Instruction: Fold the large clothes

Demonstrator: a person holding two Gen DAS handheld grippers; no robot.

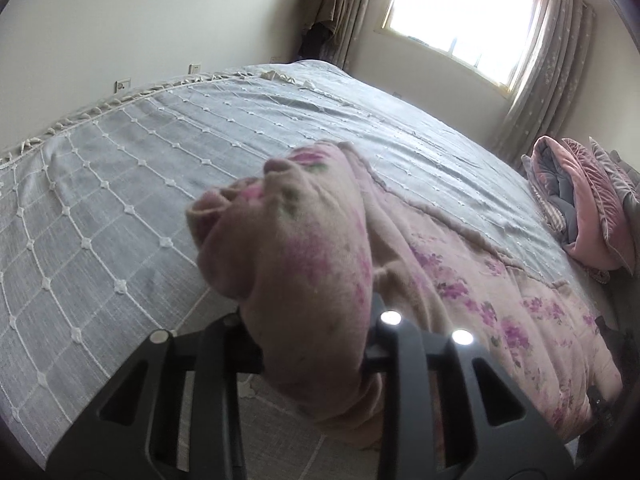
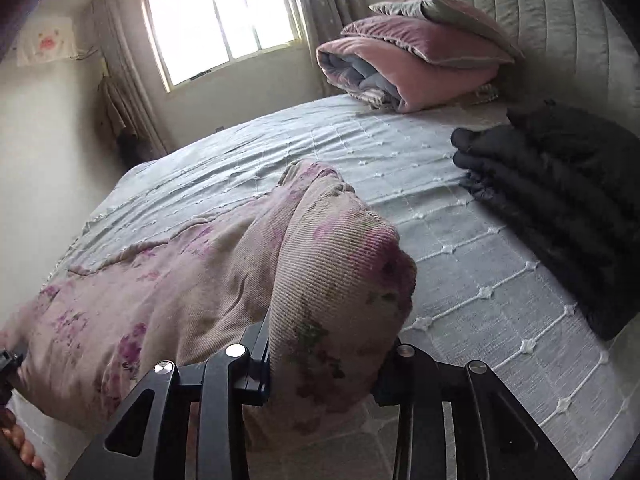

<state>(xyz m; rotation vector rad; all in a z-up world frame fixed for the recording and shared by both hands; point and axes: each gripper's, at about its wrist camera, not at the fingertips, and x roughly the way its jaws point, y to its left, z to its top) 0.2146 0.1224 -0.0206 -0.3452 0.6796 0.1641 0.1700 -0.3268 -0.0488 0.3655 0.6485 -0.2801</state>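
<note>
Left claw [image 1: 316, 344]: clenched on a bunched edge of the floral garment [image 1: 460, 280]; cloth is pinched between the jaws and bulges out ahead of them.
Right claw [image 2: 324, 364]: same story, clamped on a thick wad of that garment [image 2: 160, 280], fabric ribbing visible right at the jaws.
Garment position: pinkish-beige knit with purple flowers, mostly lying on the bed [image 1: 140, 168], near the edge closest to me; the two gripped ends are lifted off the bedspread, the stretch between them sags onto it.
Done so far: I read it as one item already finished, going by the dark folded pile [image 2: 560, 216] on the bed off to the right. That's a guess from how neat it sits.
This item: early. Both ends picked up, body looks rumpled, no clean crease or squared layers visible yet.
Left to do: I'd say spread or tension it flat, bring the held edge over, fold again to size, stack it.
Not part of job: pink quilt stack [image 2: 408, 64] at the headboard [image 2: 560, 20], well apart from the garment.
Unknown: which edge (hem, shoulders) I'm holding, can't tell from these views.
</note>
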